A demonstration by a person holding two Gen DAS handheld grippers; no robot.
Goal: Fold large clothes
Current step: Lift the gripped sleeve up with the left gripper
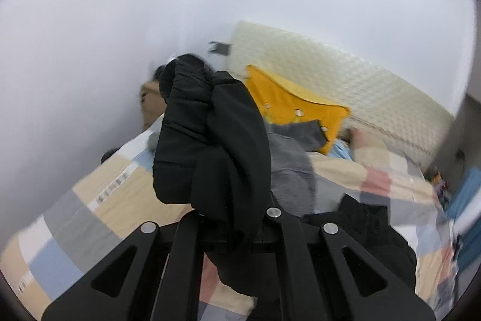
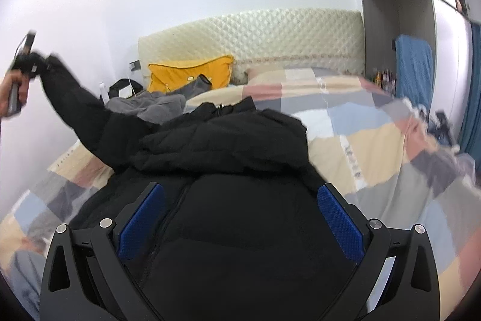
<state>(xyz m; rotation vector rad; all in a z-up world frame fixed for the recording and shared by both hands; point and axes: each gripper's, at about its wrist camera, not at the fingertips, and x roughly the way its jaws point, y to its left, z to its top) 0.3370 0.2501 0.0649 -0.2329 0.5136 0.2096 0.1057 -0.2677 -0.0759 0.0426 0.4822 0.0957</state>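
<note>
From the left wrist view, the left gripper (image 1: 231, 218) has its fingers clamped together on a bunched sleeve of the black padded jacket (image 1: 216, 140), which rises in a crumpled wad above the fingers and hides their tips. Beyond it lie the patchwork quilt in beige, grey, blue and pink squares (image 1: 120, 188), a soft grey garment (image 1: 291, 170), a mustard-yellow cushion (image 1: 297, 107) and the cream quilted headboard (image 1: 345, 80) at the far side.

From the right wrist view, the right gripper (image 2: 240, 218) hovers low over the jacket's body (image 2: 240, 158), its blue-padded fingers (image 2: 339, 218) wide apart with nothing pressed between them. The jacket is spread on the bed, near and centre. At the far left a person's hand (image 2: 13, 94) grips the left gripper's handle, raised, drawing the sleeve out taut and upward from the jacket.
</note>
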